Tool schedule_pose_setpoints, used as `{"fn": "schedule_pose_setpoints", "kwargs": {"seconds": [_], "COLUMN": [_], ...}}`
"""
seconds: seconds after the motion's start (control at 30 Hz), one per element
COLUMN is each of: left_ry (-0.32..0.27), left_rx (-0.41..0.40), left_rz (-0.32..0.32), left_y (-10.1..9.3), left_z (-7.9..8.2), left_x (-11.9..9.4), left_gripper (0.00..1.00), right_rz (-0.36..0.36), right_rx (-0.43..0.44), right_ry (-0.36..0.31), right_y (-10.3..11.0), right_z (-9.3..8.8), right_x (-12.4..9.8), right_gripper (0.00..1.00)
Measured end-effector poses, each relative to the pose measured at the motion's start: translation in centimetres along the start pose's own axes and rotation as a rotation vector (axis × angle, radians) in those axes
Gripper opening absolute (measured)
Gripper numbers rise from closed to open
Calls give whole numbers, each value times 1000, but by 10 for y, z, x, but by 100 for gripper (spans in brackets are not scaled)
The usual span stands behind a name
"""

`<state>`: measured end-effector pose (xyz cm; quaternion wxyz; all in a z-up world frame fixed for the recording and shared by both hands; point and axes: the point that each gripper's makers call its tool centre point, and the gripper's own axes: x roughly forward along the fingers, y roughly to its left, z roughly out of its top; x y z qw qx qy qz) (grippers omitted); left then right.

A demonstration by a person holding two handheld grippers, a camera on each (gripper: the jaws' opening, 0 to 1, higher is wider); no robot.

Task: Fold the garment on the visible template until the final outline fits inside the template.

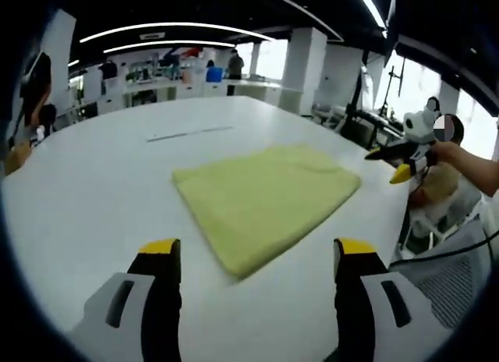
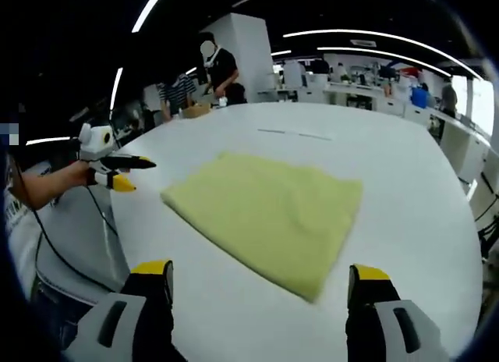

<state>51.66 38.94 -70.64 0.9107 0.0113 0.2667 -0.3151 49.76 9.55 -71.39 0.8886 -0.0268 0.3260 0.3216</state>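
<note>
A pale yellow garment [image 1: 265,194] lies folded into a flat, roughly square shape on the white table [image 1: 101,190]. My left gripper [image 1: 257,251] hovers open just short of the garment's near corner, its yellow-tipped jaws wide apart and holding nothing. The right gripper [image 1: 399,164] comes in from the right past the table's edge, held in a hand. In the right gripper view the same garment [image 2: 269,210] lies ahead of my open right gripper [image 2: 260,270], which holds nothing. The left gripper [image 2: 125,172] shows at the left, off the table's edge.
A thin grey line [image 1: 191,133] marks the table beyond the garment, also seen as a grey line [image 2: 296,133] in the right gripper view. People [image 2: 221,69] stand at the table's far side. Desks and chairs [image 1: 355,124] ring the room.
</note>
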Motion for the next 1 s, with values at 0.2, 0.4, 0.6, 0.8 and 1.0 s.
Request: {"fn": "schedule_pose_setpoints", "kwargs": {"seconds": [0.2,0.4,0.6,0.8,1.0], "left_ry": [-39,-47,-36,9,0], "left_rx": [-2,-36,-32,-7,-50], "left_rz": [5,5,25,26,54], "left_y": [-1,0,4,0,0], "left_z": [7,7,5,-4,-7], "left_x": [-6,-10,-13,-15,-16], "left_gripper": [95,99,99,99,98], "right_rz": [-12,-24,-23,-21,-32], "right_rx": [-31,-24,-41,-22,-12], "right_ry": [12,-32,-39,-54,-54], "right_y": [7,5,8,10,9], "right_z": [5,18,20,21,20], "right_x": [-9,-16,-16,-16,-17], "right_gripper": [99,99,99,99,98]}}
